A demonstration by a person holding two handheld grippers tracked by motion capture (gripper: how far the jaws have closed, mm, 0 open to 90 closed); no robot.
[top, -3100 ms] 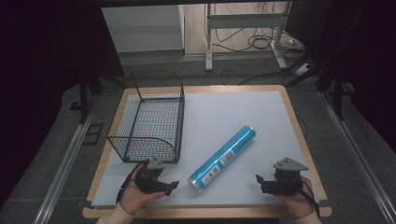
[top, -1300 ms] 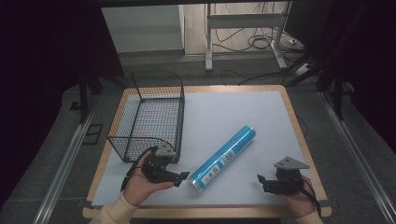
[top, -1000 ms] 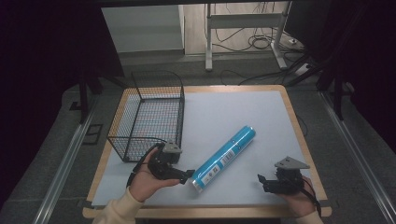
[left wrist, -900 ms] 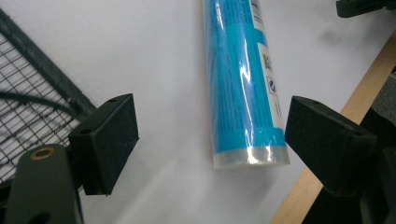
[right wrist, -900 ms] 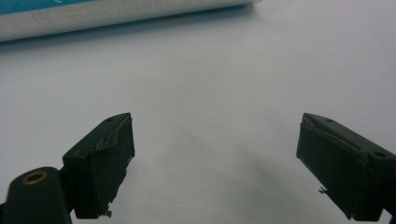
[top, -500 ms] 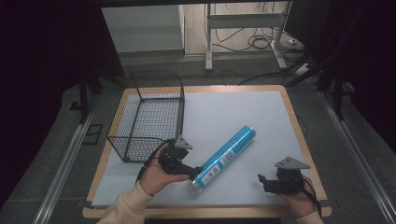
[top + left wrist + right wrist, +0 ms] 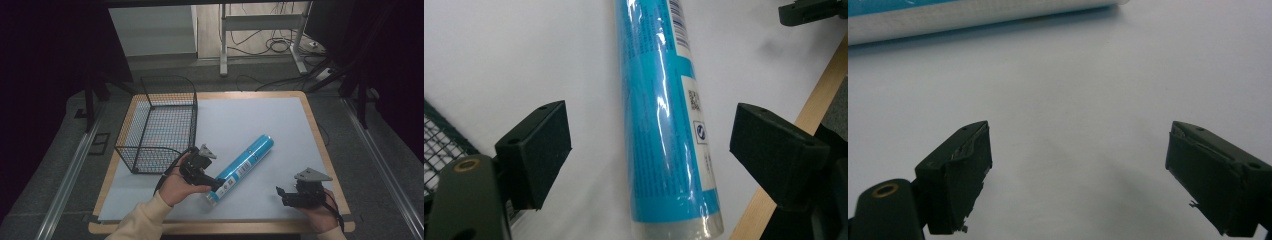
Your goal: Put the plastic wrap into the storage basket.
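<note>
Your worktop [image 7: 280, 115] is a pale sheet with a bare wooden rim showing along its edges. At its far left corner, beyond your left gripper [image 7: 216, 184], stands a black wire basket [image 7: 160, 125] with its top open; in the left gripper view a bit of its mesh [image 7: 439, 145] lies just behind the left jaw.

Next in size is the long blue tube [image 7: 242, 166], lying flat and slanted across the middle of the sheet. It is wrapped in glossy clear film, carries a white printed label with small text and a code block, and ends in a pale cap at the near end [image 7: 684, 227]. That near end sits between your left gripper's jaws, which stand wide apart, with open sheet showing on both sides of the tube.

Your right gripper [image 7: 281, 195] rests near the worktop's front right corner, well apart from the tube, jaws spread wide over bare sheet. In the right gripper view the tube [image 7: 973, 12] lies ahead of it, with clear sheet between.

The wooden edge [image 7: 819, 100] runs close past your left gripper's right jaw.
</note>
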